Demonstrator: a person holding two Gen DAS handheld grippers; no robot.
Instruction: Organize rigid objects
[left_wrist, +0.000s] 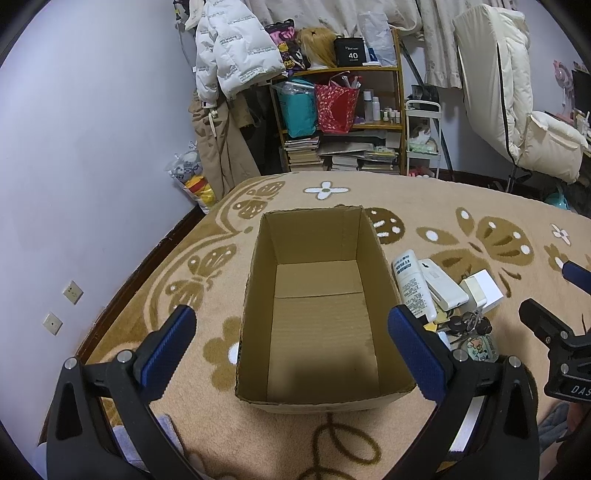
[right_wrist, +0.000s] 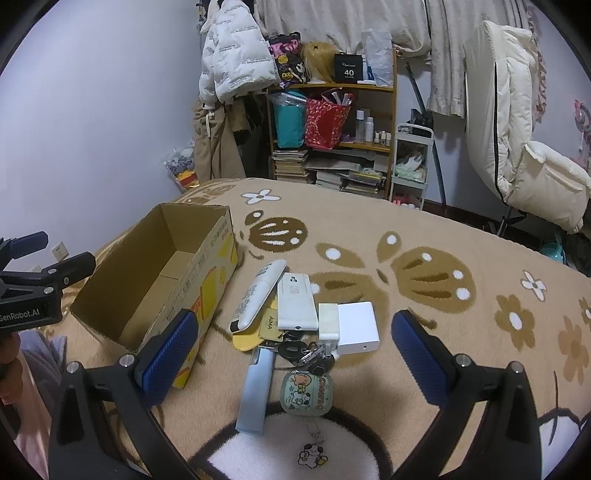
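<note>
- presently the right gripper (right_wrist: 293, 363) is held wide open and empty, directly above the pile of small items (right_wrist: 295, 325) on the blanket (right_wrist: 443, 229).
- the light blue stick (right_wrist: 253, 391) is seen nearest it, long axis running away from the camera.
- the left gripper (left_wrist: 291, 349), likewise spread and empty, is held over the cardboard box (left_wrist: 258, 258), left of the pile.

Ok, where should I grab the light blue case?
Take the light blue case across its narrow width near the middle, coming straight down with the right gripper. It lies flat and long, its lower half free; the upper end touches the keys.
</note>
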